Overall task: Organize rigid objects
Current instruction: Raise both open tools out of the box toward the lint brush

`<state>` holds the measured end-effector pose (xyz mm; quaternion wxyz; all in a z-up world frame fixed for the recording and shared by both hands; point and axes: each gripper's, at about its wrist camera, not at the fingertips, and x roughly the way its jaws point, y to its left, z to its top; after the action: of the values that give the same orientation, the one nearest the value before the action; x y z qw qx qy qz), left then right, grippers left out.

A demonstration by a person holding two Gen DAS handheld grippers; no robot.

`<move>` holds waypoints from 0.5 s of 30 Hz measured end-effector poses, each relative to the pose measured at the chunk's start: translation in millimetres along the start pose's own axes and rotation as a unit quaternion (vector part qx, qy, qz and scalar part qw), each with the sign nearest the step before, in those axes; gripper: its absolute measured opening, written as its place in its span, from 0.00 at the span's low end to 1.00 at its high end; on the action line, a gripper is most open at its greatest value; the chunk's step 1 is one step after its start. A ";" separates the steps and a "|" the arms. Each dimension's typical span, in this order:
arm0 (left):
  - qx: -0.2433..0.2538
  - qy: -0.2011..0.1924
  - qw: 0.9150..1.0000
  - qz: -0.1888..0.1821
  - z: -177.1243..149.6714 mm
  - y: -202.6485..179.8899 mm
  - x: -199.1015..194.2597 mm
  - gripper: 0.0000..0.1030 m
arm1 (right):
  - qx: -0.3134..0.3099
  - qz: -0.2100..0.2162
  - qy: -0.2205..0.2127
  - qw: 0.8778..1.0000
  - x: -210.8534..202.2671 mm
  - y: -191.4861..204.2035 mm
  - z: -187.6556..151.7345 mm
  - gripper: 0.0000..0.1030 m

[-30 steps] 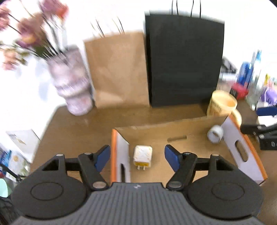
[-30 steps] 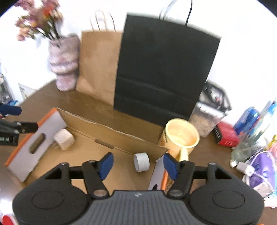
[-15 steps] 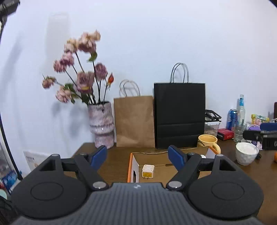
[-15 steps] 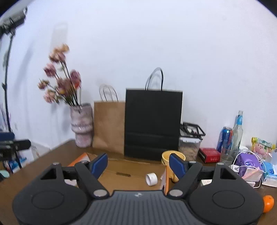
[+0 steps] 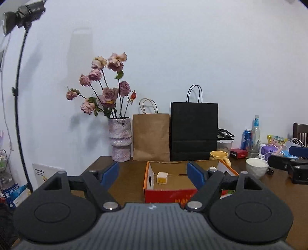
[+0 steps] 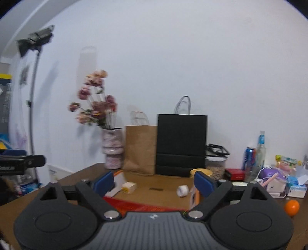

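Plain white wall (image 5: pixel 192 48); brown wooden table (image 5: pixel 130 180); perhaps 1 studio light (image 5: pixel 23 13).

left gripper (image 5: pixel 153 172): black plastic body, ribbed dark grey centre panel with a small white mark at its top edge; two round black housings, each with a raised inner circle; two angled black link arms with triangular cut-outs; silver round screws at the pivots; fingers (image 5: pixel 109 171) faced with blue pads.
right gripper (image 6: pixel 153 183): same build, black and ribbed grey, same white mark, silver pivot screws, blue-padded fingers (image 6: pixel 103 181). no sleeve or cable visible.
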<state>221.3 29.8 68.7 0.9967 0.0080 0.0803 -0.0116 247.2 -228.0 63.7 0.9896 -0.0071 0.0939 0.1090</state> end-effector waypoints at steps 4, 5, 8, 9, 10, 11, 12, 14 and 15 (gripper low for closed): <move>-0.008 -0.006 1.000 -0.009 -19.6 2.7 -47.7 0.79 | 0.019 0.005 0.004 1.000 -41.3 11.2 -21.7 0.89; -0.009 -0.010 1.000 -0.015 -25.1 3.9 -60.9 0.79 | 0.024 0.008 0.004 1.000 -51.0 13.7 -26.5 0.89; -0.005 -0.018 1.000 -0.010 -38.2 4.6 -91.7 0.80 | 0.026 0.017 0.010 0.999 -78.5 23.6 -39.1 0.89; -0.004 -0.022 1.000 -0.010 -42.5 5.3 -102.2 0.81 | 0.028 0.014 0.008 0.999 -89.2 26.4 -43.5 0.90; -0.004 -0.023 1.000 -0.011 -46.8 6.2 -112.3 0.82 | 0.033 0.012 0.008 0.999 -98.4 28.4 -47.7 0.91; -0.003 -0.023 1.000 -0.012 -50.4 6.7 -120.3 0.83 | 0.039 0.013 0.013 0.999 -106.7 30.2 -52.0 0.91; -0.001 -0.021 1.000 -0.014 -54.9 8.0 -129.2 0.85 | 0.041 0.015 0.019 0.999 -115.2 32.7 -56.3 0.91; -0.003 -0.009 1.000 -0.013 -62.1 11.0 -141.7 0.90 | 0.030 0.016 0.026 0.999 -132.4 36.1 -62.7 0.91; -0.004 0.000 1.000 -0.015 -65.2 12.9 -148.0 0.90 | 0.024 0.013 0.025 0.999 -144.0 38.1 -66.6 0.91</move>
<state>65.1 47.0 28.3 0.9964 0.0023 0.0807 -0.0265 88.7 -224.0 25.5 0.9853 0.0151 0.1216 0.1193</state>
